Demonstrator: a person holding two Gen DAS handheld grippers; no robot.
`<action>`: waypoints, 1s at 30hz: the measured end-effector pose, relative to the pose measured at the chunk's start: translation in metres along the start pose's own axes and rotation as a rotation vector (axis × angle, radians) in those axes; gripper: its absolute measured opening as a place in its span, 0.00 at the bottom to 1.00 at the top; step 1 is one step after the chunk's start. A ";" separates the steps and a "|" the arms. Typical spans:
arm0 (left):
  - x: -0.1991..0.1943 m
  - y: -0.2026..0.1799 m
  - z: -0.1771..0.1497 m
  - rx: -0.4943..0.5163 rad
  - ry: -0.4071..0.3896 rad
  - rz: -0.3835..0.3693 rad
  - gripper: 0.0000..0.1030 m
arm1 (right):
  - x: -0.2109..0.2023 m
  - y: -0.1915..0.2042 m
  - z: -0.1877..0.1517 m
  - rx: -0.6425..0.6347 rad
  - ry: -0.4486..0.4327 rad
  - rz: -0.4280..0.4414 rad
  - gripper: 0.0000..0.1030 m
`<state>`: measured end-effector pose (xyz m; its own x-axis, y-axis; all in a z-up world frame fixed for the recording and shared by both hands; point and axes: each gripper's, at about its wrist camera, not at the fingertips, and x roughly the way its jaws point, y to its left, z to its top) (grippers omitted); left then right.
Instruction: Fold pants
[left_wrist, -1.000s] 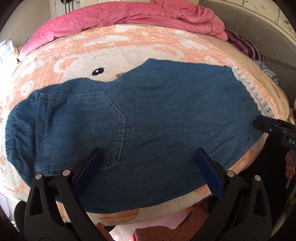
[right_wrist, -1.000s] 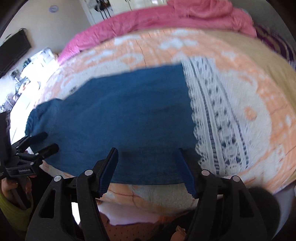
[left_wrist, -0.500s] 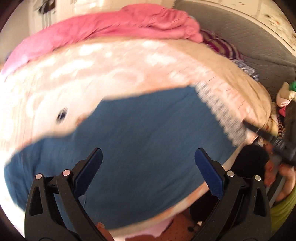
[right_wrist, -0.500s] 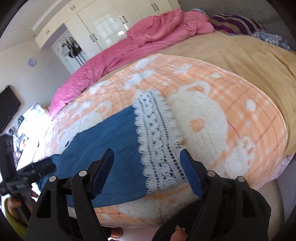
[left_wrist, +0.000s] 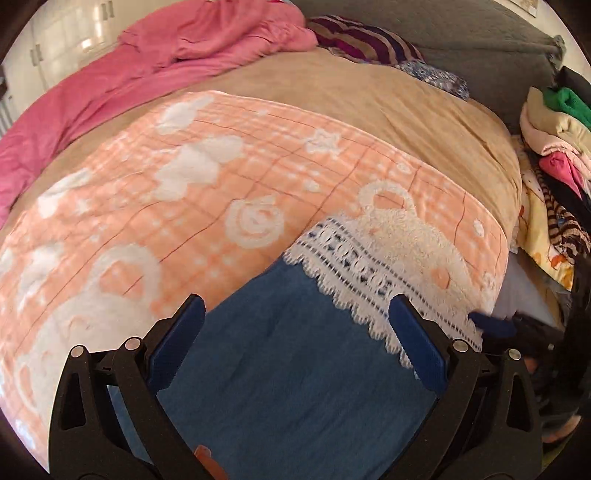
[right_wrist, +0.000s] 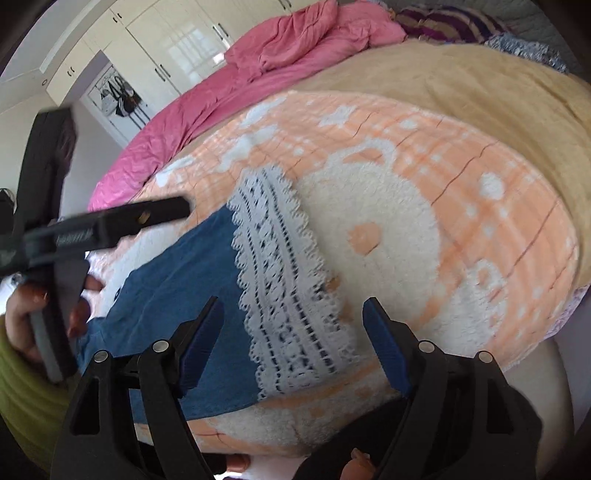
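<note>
Denim pants (right_wrist: 177, 295) w/ lace hem (right_wrist: 284, 295) lie flat on peach blanket (right_wrist: 461, 221), near its front edge. Right gripper (right_wrist: 291, 343) has just been opening, empty over hem; left gripper (left_wrist: 295, 343) spread, empty. Pink duvet (right_wrist: 258, 74) behind blanket.

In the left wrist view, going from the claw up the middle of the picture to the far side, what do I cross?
Left claw → blue denim pants → white lace hem → orange patterned blanket → tan bedcover → pink duvet.
</note>
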<state>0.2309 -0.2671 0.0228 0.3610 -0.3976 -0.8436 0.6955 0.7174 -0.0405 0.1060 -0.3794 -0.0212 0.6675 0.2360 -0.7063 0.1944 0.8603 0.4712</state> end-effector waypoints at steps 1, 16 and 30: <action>0.007 0.000 0.004 0.011 0.005 -0.019 0.91 | 0.005 0.001 -0.001 0.009 0.021 0.004 0.74; 0.094 0.019 0.023 0.069 0.126 -0.240 0.79 | 0.019 0.005 0.002 0.013 0.040 0.053 0.54; 0.089 0.025 0.016 -0.001 0.050 -0.407 0.24 | 0.029 0.013 0.011 -0.012 0.026 0.187 0.23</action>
<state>0.2905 -0.2935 -0.0444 0.0261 -0.6209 -0.7835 0.7747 0.5079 -0.3767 0.1355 -0.3666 -0.0301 0.6723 0.4038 -0.6204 0.0603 0.8055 0.5896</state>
